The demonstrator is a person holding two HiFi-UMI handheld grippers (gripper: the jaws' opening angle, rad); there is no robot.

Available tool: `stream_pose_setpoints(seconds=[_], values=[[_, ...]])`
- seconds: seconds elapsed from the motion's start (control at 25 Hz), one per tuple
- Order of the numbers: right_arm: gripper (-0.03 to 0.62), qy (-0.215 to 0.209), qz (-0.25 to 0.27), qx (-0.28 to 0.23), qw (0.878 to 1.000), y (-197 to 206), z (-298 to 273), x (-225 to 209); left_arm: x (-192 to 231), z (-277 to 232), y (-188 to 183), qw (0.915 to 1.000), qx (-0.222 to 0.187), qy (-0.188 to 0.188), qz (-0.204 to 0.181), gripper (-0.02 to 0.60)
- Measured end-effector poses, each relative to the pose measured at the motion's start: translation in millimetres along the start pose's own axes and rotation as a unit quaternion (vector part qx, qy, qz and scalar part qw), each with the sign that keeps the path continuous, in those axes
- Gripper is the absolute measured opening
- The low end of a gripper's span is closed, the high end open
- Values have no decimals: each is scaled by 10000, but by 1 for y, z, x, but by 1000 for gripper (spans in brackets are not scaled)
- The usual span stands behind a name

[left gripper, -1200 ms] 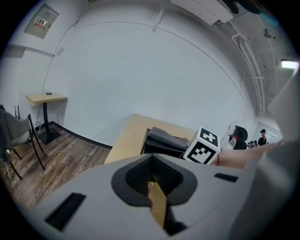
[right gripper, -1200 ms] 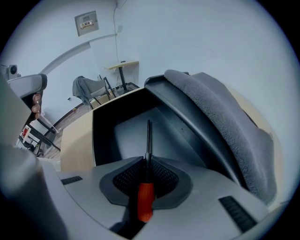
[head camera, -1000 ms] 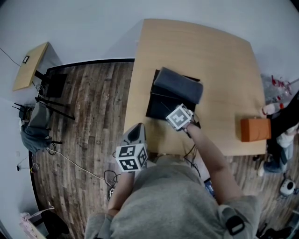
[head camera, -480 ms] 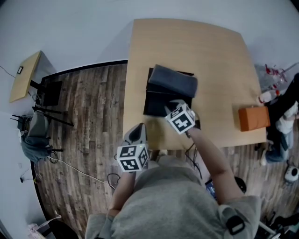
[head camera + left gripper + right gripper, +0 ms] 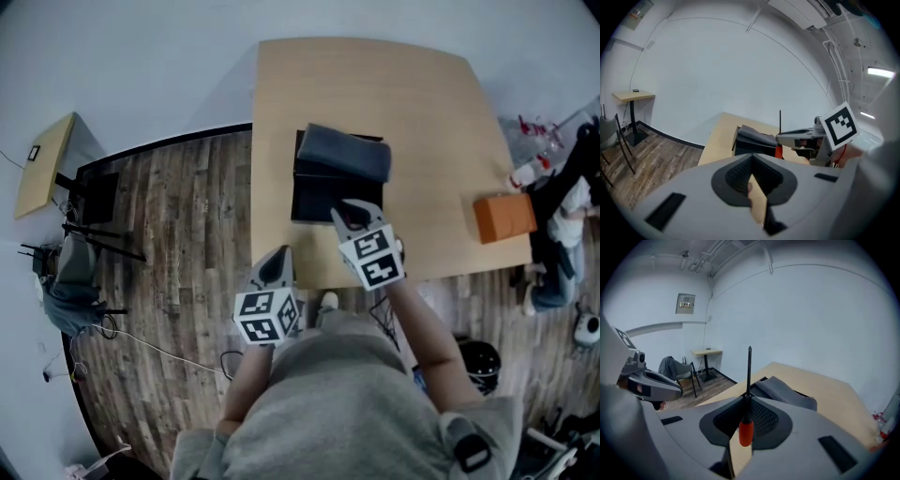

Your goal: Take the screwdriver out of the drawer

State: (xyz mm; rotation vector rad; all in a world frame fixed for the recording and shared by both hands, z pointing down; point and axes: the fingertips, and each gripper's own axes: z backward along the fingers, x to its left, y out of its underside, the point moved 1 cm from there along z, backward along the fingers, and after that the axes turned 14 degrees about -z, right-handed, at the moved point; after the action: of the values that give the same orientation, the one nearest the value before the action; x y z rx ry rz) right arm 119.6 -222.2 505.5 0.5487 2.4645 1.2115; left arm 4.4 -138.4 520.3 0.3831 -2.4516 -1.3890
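Note:
My right gripper point(image 5: 352, 215) hangs above the table's near edge, in front of the black drawer unit point(image 5: 316, 195), which has a grey cover point(image 5: 344, 153) lying over its top. It is shut on the screwdriver point(image 5: 746, 427): the orange handle sits between the pads and the thin dark shaft points straight up. From the left gripper view the screwdriver point(image 5: 780, 123) and right gripper point(image 5: 783, 138) show beside the drawer unit point(image 5: 751, 137). My left gripper point(image 5: 273, 268) stays off the table's near left corner with its jaws together and nothing in them.
An orange box point(image 5: 504, 217) sits at the right end of the wooden table point(image 5: 422, 103). Bottles point(image 5: 531, 172) and a person's legs are beyond that edge. A small side table point(image 5: 42, 165) and a chair with a jacket point(image 5: 71, 274) stand on the wood floor at left.
My right gripper has lifted up and back from the drawer unit toward the table's near edge, carrying the screwdriver and tilting. The left gripper has hardly shifted.

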Motion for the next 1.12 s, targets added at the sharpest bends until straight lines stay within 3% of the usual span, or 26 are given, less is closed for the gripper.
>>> stream_pose_setpoints(seconds=[0.52,1.12], values=[[51,263,-536,-920,9940,18,78,51,-8,49,13,9993,-234,232,-147,2],[51,239,-647,-1105,9915,75,133,107,-19,112,56,9992,-301,243,-118,2]])
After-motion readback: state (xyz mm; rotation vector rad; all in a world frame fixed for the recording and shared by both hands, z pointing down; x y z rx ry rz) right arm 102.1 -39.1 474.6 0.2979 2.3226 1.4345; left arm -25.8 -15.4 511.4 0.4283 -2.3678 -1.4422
